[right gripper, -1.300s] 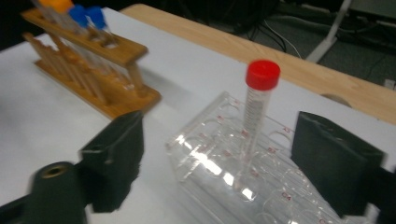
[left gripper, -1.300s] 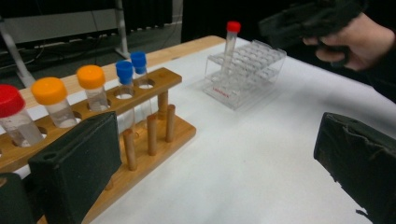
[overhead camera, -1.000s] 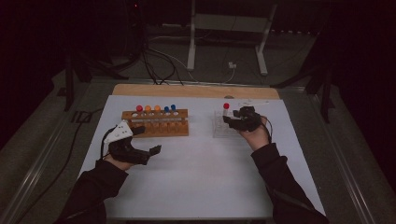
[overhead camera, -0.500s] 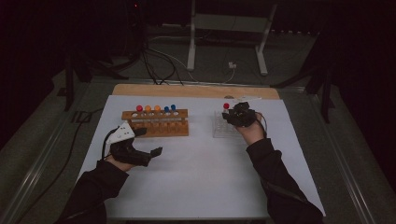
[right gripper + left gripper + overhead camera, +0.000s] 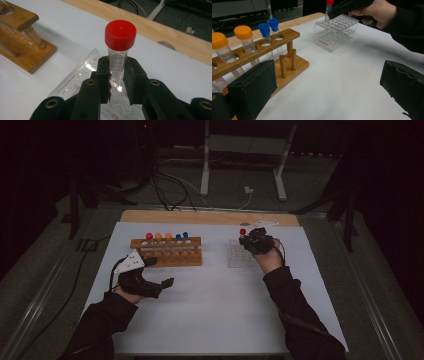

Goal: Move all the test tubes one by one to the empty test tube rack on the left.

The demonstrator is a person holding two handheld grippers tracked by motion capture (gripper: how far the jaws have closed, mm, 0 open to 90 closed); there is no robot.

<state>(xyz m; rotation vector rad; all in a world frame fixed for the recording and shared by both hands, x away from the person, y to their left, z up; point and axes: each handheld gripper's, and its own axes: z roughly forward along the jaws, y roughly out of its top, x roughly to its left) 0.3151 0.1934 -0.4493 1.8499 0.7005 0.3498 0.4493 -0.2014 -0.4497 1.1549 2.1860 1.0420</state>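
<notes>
the right hand-held gripper point(image 5: 116, 77) has just been closing its jaws, and they now clench on the clear body of a red-capped tube point(image 5: 119, 50), which stands upright between the pads with its cap above them. the tube sits in the clear plastic rack point(image 5: 236, 254), at the far edge of that rack as the high view shows it, with the person's right hand point(image 5: 269, 260) behind the gripper on the rack's near right side. in the left gripper view the same tube point(image 5: 328, 7) rises at the rack's far corner with the right gripper's dark body against it. to the left of the clear rack, well apart from it on the white table point(image 5: 215, 310), stands a wooden rack point(image 5: 167, 251) holding orange-capped tubes point(image 5: 243, 40) and blue-capped tubes point(image 5: 269, 28), upright in its holes. the left hand-held gripper point(image 5: 156, 272) hovers just on the near side of the wooden rack, farther from the clear rack than that, its jaws spread wide and released, nothing between them.
</notes>
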